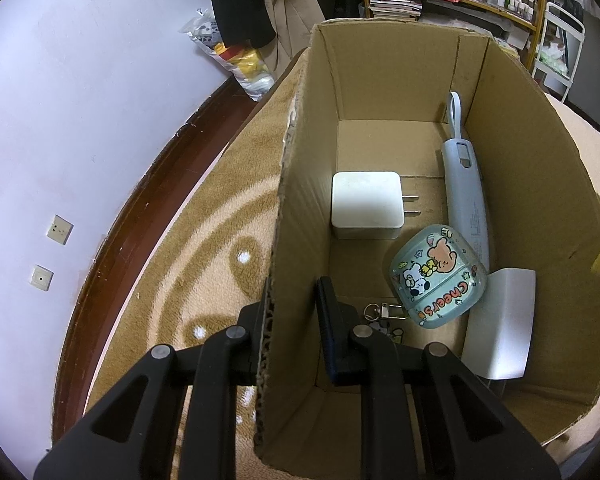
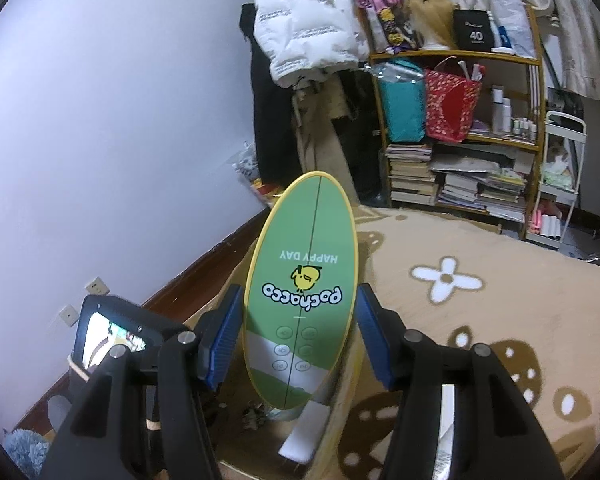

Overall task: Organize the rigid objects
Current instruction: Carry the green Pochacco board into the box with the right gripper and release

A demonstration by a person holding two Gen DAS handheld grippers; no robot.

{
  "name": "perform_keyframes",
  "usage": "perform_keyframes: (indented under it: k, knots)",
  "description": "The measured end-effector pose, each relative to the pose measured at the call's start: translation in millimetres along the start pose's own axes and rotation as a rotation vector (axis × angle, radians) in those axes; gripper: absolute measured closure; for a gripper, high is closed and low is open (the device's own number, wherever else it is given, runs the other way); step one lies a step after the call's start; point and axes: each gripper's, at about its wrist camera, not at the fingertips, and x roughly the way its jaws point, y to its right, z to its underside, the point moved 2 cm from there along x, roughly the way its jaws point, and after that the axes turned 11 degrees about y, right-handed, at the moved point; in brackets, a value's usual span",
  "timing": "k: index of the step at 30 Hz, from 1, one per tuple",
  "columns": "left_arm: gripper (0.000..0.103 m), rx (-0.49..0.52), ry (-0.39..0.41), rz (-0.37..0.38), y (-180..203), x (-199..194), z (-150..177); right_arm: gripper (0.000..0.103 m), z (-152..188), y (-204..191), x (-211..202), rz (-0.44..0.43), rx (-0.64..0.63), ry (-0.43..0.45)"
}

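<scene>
While left gripper [image 1: 296, 312] jaws straddle box wall [image 1: 296, 184], right gripper [image 2: 300, 340] grips green device [image 2: 302, 292].

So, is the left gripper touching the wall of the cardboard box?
Touching. In the left wrist view the left gripper straddles the cardboard box wall, and its outer finger lies right against the cardboard edge.

The left gripper [image 1: 296, 316] straddles the cardboard box [image 1: 512, 128] wall, one finger outside, one inside. Ahead of the inner finger lies a white charger [image 1: 366, 205] (prongs pointing right). To its right sit a key ring [image 1: 382, 312], a cartoon "Cheers" case [image 1: 436, 276], a pale blue handheld device [image 1: 466, 192] and a white block [image 1: 500, 324].
</scene>
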Motion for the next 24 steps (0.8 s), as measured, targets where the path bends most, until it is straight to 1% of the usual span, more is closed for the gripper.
perform_keyframes:
  k: [4, 13, 24]
  knots:
    - [0.084, 0.002, 0.000, -0.002, -0.6, -0.6, 0.3, 0.044, 6.8, -3.9, 5.2, -0.004, -0.010, -0.021]
    - [0.084, 0.004, -0.004, -0.003, 1.7, 0.6, 0.2, 0.044, 19.8, 0.7, 14.9, -0.028, 0.027, -0.060]
    - [0.084, 0.004, -0.005, -0.001, 1.0, 1.6, -1.5, 0.043, 31.5, 8.7, 28.7, -0.028, 0.054, -0.108]
